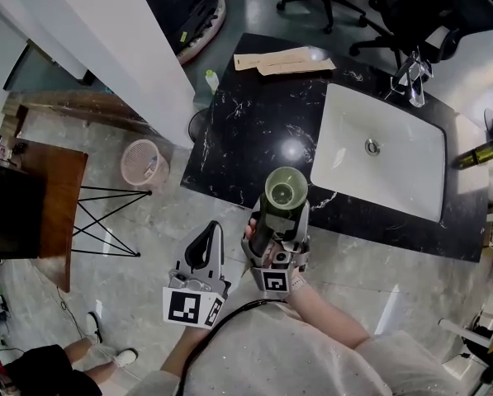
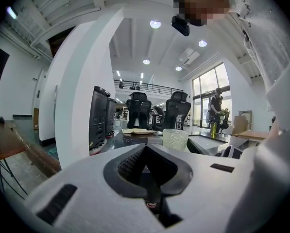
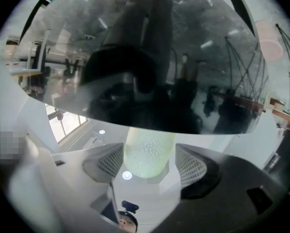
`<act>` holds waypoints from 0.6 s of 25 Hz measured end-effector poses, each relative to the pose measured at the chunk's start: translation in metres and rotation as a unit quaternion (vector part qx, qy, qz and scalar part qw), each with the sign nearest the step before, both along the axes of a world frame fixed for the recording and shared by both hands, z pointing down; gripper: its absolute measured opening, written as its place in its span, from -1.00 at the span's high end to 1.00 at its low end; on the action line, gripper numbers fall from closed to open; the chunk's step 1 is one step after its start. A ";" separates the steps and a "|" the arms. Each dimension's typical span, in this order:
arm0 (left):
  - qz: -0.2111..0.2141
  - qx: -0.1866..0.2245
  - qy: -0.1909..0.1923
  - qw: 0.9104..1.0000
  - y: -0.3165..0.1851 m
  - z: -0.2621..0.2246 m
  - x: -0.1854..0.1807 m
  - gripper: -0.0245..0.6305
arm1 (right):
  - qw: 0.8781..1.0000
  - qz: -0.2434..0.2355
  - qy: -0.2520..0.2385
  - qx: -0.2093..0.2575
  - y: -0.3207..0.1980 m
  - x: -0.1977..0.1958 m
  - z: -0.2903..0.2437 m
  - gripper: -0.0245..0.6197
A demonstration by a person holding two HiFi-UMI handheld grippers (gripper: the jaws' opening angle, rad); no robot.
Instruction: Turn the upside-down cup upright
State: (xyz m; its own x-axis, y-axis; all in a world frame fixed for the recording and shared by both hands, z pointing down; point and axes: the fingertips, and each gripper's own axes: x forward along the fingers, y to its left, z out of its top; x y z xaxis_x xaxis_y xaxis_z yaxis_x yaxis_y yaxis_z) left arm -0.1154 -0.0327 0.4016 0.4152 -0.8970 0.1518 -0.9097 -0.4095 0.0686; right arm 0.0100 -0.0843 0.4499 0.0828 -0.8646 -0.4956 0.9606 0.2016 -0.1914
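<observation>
A pale green, dimpled translucent cup (image 1: pixel 285 190) stands mouth-up at the near edge of the black marble counter (image 1: pixel 246 122). My right gripper (image 1: pixel 279 217) reaches it from below the counter edge, rolled over so its view is inverted. There the cup (image 3: pixel 149 152) sits between the two ribbed pads (image 3: pixel 108 163), which press its sides. My left gripper (image 1: pixel 210 231) hangs over the floor left of the right one, its jaws shut and empty. In the left gripper view the shut jaws (image 2: pixel 145 154) point at the cup (image 2: pixel 175 139).
A white sink (image 1: pixel 411 184) with a faucet (image 1: pixel 413 77) fills the counter's right part. Cardboard pieces (image 1: pixel 283 60) lie at its far edge. A green bottle (image 1: pixel 480 153) lies at the right. On the floor stand a pink wastebasket (image 1: pixel 144 162) and a wooden table (image 1: pixel 52 188).
</observation>
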 end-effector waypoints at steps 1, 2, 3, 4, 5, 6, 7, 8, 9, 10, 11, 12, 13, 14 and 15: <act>-0.001 0.000 0.000 1.000 0.000 -0.001 0.000 0.91 | 1.000 0.000 0.004 0.000 0.001 0.000 0.001 -0.07; -0.001 0.001 0.000 1.000 0.000 -0.001 -0.001 0.91 | 1.000 -0.001 0.009 0.002 0.002 0.000 0.000 -0.07; -0.001 0.001 0.001 1.000 0.000 -0.001 0.000 0.91 | 1.000 -0.002 0.016 0.006 0.004 -0.001 0.000 -0.07; -0.002 0.001 0.001 1.000 0.000 -0.002 0.000 0.91 | 1.000 -0.004 0.023 0.011 0.005 -0.001 -0.001 -0.07; -0.002 0.002 0.002 1.000 0.000 -0.002 0.000 0.91 | 0.999 -0.006 0.029 0.016 0.006 -0.001 -0.002 -0.07; -0.002 0.001 0.003 1.000 0.000 -0.002 0.000 0.91 | 0.999 -0.008 0.037 0.022 0.007 -0.002 -0.003 -0.07; -0.001 0.001 0.004 1.000 0.000 -0.002 0.000 0.91 | 0.999 -0.010 0.046 0.028 0.008 -0.002 -0.005 -0.07; 0.000 0.001 0.005 1.000 0.001 -0.002 0.000 0.91 | 0.998 -0.012 0.056 0.035 0.009 -0.003 -0.007 -0.07; 0.000 0.001 0.006 1.000 0.001 -0.002 0.001 0.91 | 0.997 -0.015 0.069 0.042 0.009 -0.004 -0.009 -0.08; 0.001 0.001 0.006 1.000 0.001 -0.002 0.001 0.91 | 0.995 -0.019 0.083 0.050 0.010 -0.006 -0.011 -0.09; 0.002 0.002 0.006 1.000 0.001 -0.002 0.002 0.91 | 0.993 -0.025 0.098 0.056 0.011 -0.009 -0.013 -0.11; 0.003 0.003 0.006 1.000 0.001 -0.002 0.003 0.91 | 0.991 -0.030 0.113 0.061 0.013 -0.011 -0.013 -0.12; 0.004 0.004 0.006 1.000 0.001 -0.002 0.003 0.91 | 0.989 -0.035 0.130 0.065 0.015 -0.014 -0.013 -0.13; 0.005 0.004 0.006 1.000 0.001 -0.002 0.004 0.91 | 0.986 -0.039 0.149 0.067 0.017 -0.015 -0.013 -0.13; 0.005 0.005 0.006 1.000 0.001 -0.002 0.004 0.91 | 0.982 -0.042 0.173 0.068 0.020 -0.017 -0.013 -0.13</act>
